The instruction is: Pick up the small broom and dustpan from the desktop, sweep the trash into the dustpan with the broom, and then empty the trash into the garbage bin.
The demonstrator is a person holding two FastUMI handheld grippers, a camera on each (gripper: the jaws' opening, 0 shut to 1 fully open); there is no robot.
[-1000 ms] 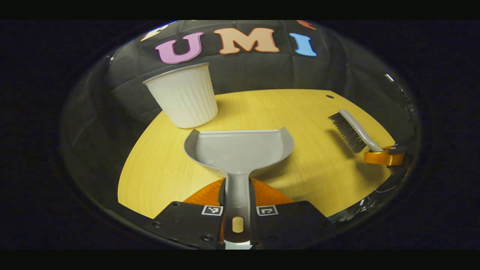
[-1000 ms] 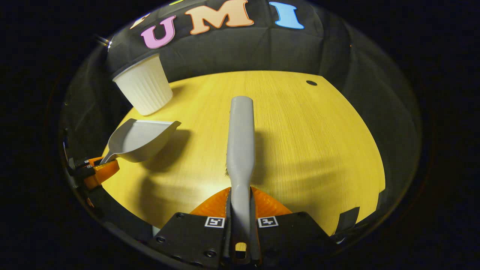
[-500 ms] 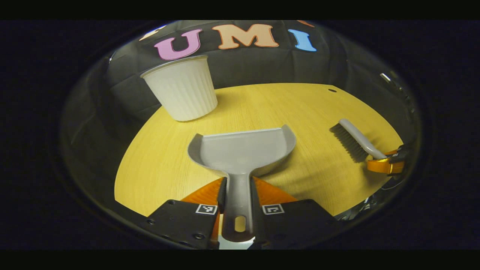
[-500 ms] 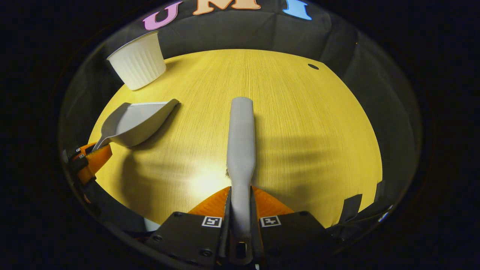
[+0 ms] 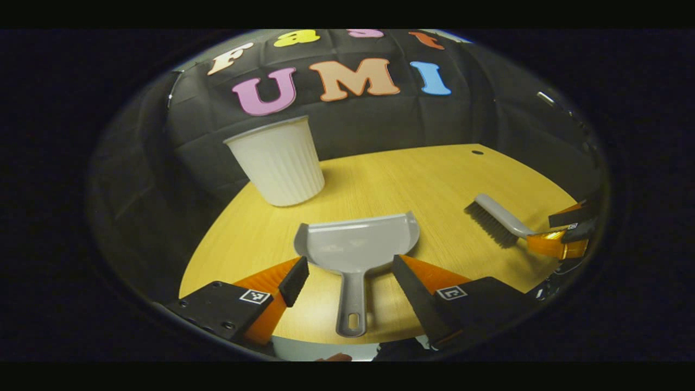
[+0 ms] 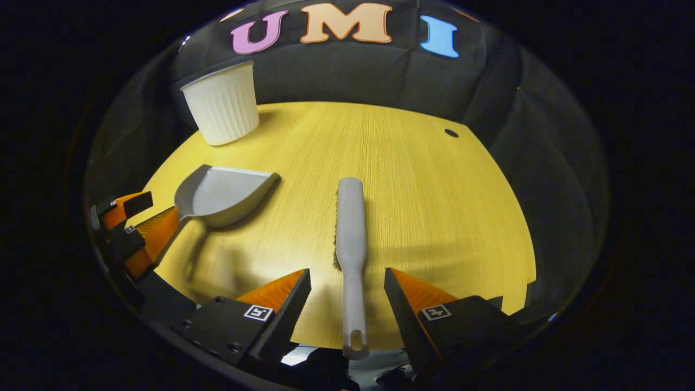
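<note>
A: Wood-grain yellow desktop is being taken in first. Where are things being kept relative to the garbage bin?

B: The bin is being left upright at the far corner. The dustpan is being left flat near the bin, with its handle pointing away from it. The broom is being left lying farther from the bin, beyond the dustpan, handle likewise pointing away.

A: Is anything being gripped?

B: Nothing. The jaws of the left gripper are being held wide apart, with the dustpan's handle lying between them and touched by neither finger. The right gripper is being held the same way around the broom's handle.

A: How are the two tools being judged to handle?

B: Both are being judged light, stiff and smooth, so twisting in the grip is being expected more than any bending. The dustpan is best being taken mid-handle, close to the pan, so its wide mouth is not being left to droop. The broom is best being taken on the bare handle, since the bristles are being judged soft and useless for holding.
</note>
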